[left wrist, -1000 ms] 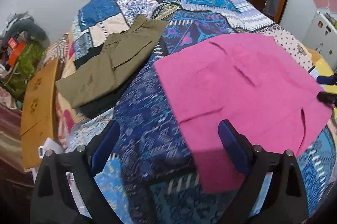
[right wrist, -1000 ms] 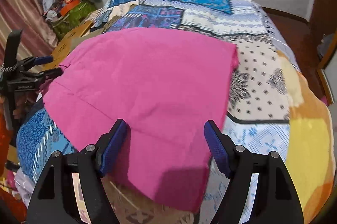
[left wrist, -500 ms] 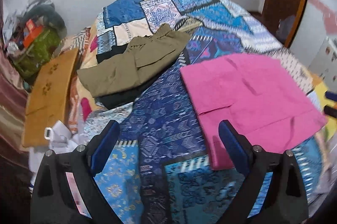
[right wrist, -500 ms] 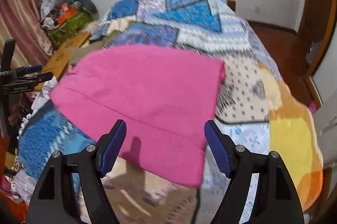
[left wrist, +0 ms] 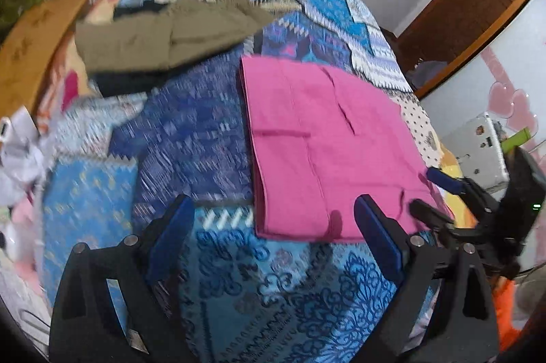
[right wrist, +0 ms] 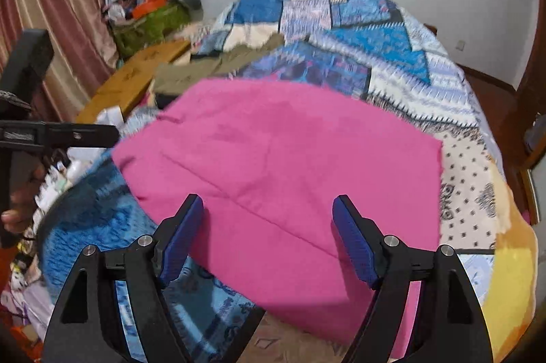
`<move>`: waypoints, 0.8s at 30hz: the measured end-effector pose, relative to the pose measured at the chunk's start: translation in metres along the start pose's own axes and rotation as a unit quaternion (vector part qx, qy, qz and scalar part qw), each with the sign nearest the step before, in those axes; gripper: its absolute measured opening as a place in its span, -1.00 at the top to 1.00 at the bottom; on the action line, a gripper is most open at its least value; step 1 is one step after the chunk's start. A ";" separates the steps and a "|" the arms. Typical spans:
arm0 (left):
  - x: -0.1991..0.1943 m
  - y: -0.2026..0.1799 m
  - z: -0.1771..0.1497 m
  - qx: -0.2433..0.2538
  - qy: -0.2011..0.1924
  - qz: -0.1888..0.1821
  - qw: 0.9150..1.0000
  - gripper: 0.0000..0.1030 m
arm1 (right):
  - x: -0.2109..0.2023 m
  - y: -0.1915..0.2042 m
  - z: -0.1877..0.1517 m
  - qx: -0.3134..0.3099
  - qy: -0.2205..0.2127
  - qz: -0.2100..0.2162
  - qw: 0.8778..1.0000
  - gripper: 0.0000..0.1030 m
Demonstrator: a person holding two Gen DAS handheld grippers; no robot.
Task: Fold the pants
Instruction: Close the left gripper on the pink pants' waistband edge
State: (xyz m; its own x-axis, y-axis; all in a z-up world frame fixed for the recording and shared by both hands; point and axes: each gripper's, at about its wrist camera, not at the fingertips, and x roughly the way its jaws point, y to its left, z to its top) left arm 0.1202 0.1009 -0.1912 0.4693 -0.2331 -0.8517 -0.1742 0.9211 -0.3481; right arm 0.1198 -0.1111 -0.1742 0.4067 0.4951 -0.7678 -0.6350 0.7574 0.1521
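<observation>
Folded pink pants (left wrist: 320, 141) lie flat on the patchwork bedspread (left wrist: 211, 138), and fill the middle of the right wrist view (right wrist: 283, 165). My left gripper (left wrist: 273, 240) is open and empty, above the bed at the pants' near left corner. My right gripper (right wrist: 268, 236) is open and empty, hovering over the pants' near edge. The right gripper also shows in the left wrist view (left wrist: 423, 189) at the pants' right corner, jaws apart.
Folded olive pants (left wrist: 163, 35) lie on a dark garment at the far left of the bed. A wooden board (left wrist: 30, 45) and a clutter pile (right wrist: 150, 8) stand beside the bed. A door (left wrist: 457, 11) is at right.
Both grippers have pulled back from the pink pants, which now look smaller. The left view has swung right, so the right gripper shows closer. Both stay open.
</observation>
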 end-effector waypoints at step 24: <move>0.036 -0.005 0.016 -0.033 0.077 -0.123 0.989 0.09 | 0.006 -0.004 -0.015 0.012 0.001 0.033 0.999 -0.52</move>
State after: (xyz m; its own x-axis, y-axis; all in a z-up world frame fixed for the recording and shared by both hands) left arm 0.1517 0.0935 -0.2135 0.3687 -0.4966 -0.7858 -0.1297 0.8096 -0.5725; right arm 0.1152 -0.1168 -0.1889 0.3640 0.5435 -0.7564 -0.6446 0.7332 0.2166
